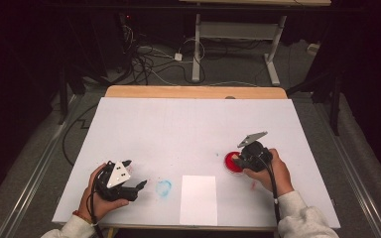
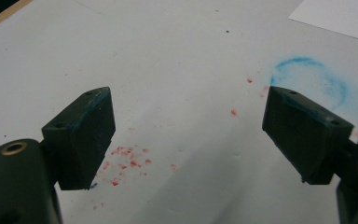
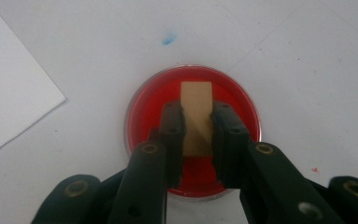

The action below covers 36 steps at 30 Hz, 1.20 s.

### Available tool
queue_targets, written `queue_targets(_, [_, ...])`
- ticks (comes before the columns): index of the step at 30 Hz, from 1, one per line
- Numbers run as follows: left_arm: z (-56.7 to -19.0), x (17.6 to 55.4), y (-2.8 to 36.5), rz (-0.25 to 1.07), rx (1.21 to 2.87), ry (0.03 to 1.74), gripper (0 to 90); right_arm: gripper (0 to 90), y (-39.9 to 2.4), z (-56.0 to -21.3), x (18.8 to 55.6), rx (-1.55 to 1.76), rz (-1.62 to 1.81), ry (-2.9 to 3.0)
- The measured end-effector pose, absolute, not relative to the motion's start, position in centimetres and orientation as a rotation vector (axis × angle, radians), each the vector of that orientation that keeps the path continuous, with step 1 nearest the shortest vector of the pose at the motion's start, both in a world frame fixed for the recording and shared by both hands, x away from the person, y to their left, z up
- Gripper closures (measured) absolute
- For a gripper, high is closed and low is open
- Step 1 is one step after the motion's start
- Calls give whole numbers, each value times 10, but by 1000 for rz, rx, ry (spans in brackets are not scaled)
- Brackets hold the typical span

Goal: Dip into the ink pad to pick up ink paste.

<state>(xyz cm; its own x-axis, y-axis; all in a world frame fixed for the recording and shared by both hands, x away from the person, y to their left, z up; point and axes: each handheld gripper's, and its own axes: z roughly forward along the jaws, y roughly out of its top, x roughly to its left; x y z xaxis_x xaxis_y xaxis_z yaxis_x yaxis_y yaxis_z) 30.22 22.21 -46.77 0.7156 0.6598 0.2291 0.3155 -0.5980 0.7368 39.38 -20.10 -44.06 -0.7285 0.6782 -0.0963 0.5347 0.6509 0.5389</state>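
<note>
Tan wooden block point(image 3: 196, 122) is squeezed tight between the jaws of my right gripper point(image 3: 196, 135) — right over the round red dish of paint point(image 3: 142, 107) near the white paper sheet point(image 1: 198, 199) — while my left gripper point(image 2: 186, 135) waits with jaws wide apart, holding nothing.

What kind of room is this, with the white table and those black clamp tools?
Probably a lab or workshop set up for recording handwork, not a home. A white board covers a bench, loose cables trail over a carpeted floor, and an adjustable desk frame stands behind. The dark surroundings suggest a screened-off filming corner.
</note>
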Motion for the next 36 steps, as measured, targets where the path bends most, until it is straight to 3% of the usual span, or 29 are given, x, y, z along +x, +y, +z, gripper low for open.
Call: queue_targets(36, [-468,304,219,654,2244,736,168,760,-203,-439,393,979,712,2574])
